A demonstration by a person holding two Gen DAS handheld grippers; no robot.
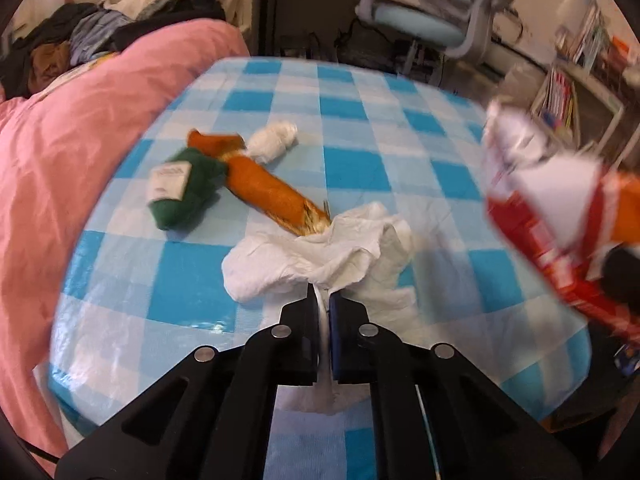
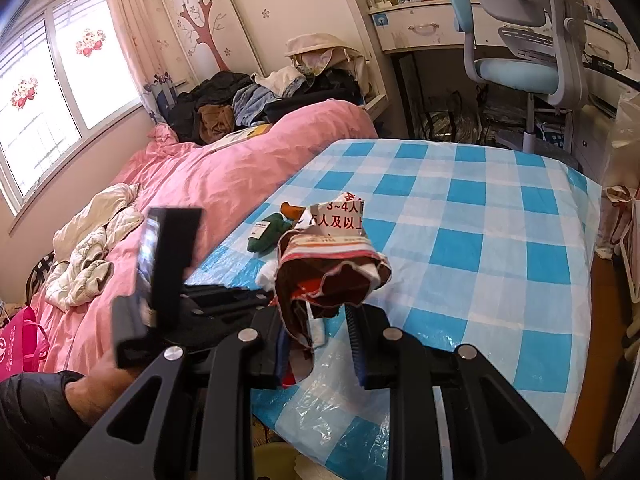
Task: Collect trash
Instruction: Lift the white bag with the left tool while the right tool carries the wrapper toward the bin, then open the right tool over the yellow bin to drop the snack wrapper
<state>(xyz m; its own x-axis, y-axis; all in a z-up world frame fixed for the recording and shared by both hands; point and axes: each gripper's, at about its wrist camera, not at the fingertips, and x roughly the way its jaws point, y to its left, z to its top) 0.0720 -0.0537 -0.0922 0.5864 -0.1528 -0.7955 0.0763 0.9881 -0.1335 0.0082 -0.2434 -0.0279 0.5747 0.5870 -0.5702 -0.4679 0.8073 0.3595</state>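
Observation:
My left gripper (image 1: 323, 300) is shut on a crumpled white tissue (image 1: 316, 256) at the near edge of the blue checked table (image 1: 360, 128). Past it lie an orange and green sock pair (image 1: 224, 176) and a small white tissue wad (image 1: 276, 140). My right gripper (image 2: 320, 312) is shut on a crumpled red and white paper wrapper (image 2: 328, 256) with printed text, held above the table. That wrapper (image 1: 560, 208) shows blurred at the right of the left wrist view. The socks (image 2: 268, 232) show behind it in the right wrist view.
A bed with a pink quilt (image 2: 208, 176) and piled clothes (image 2: 248, 100) lies left of the table. A blue and white desk chair (image 2: 520, 52) and a desk stand behind. A pink bag (image 2: 20, 344) sits at the far left.

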